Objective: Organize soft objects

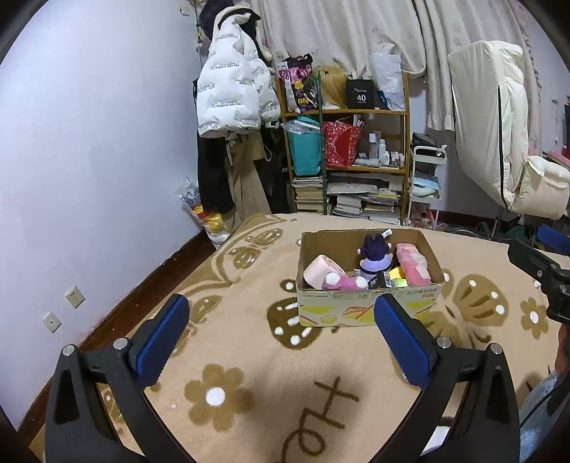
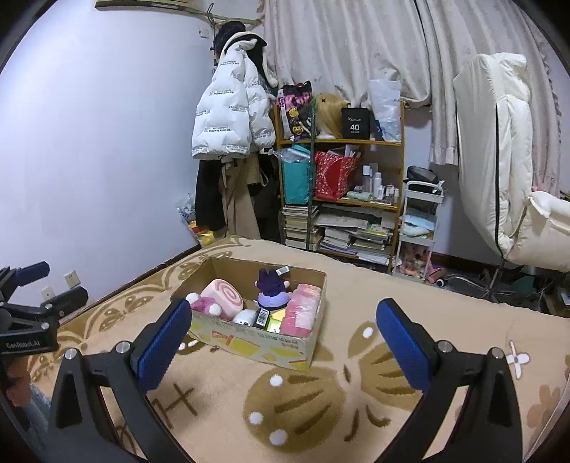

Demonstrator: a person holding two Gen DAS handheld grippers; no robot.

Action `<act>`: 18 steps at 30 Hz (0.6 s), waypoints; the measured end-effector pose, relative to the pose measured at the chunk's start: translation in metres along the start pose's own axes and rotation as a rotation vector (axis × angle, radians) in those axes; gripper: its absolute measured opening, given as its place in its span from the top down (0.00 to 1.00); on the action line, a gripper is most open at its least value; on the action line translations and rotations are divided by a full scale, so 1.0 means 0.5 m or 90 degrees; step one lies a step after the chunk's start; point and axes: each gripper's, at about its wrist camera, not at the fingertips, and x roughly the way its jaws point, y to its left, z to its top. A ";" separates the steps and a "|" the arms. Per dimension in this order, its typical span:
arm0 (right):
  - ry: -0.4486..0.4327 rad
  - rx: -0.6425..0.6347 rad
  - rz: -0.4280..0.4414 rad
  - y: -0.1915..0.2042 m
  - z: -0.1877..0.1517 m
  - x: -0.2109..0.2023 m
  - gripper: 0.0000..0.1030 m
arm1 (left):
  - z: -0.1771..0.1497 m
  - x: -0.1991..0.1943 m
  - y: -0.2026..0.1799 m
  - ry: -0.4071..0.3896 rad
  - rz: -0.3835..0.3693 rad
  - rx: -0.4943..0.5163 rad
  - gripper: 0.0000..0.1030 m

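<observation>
A: Status check. Where did we have the grippers?

B: We held the left gripper (image 1: 281,334) above the blanket (image 1: 249,356), jaws spread wide, nothing between the blue pads (image 1: 164,342). Same for the right gripper (image 2: 281,338): jaws wide apart, empty. Neither touched the box.

A: And the soft stuff?

B: All of it sat in the cardboard box (image 1: 367,302) on the blanket, ahead of both grippers. We saw a pink swirl roll plush (image 2: 222,297) at the left end, with a pink and white plush (image 1: 343,281) just beside it against the near wall. A purple doll (image 1: 374,258) stood upright near the middle, tag sticking up by the far wall. A pink wrapped pack (image 1: 413,263) lay along the right end.

A: Anything else in there?

B: A small white plush (image 2: 245,315), a black item with a barcode (image 2: 263,317) and a yellow-green box (image 1: 397,277), packed between the doll and the near wall. We couldn't tell what the barcode item was.

A: Each gripper visible to the other?

B: Yes. In the left wrist view we caught the right one at the right edge; in the right wrist view the left one showed at the left edge, near the wall sockets (image 2: 71,279).

A: Background?

B: White puffer jacket (image 1: 231,89) hanging by the wall, wooden shelf (image 1: 356,114) with bags, bottles and stacked books, cream chair (image 2: 498,171) to the right, curtains (image 1: 338,32) behind.
</observation>
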 end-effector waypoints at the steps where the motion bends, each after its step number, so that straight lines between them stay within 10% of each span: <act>1: -0.003 0.002 -0.001 -0.002 -0.003 -0.005 0.00 | -0.002 -0.004 0.001 -0.001 0.000 -0.002 0.01; 18: 0.004 0.000 -0.017 -0.025 -0.044 0.017 0.00 | -0.029 0.032 0.022 0.013 -0.010 -0.030 0.01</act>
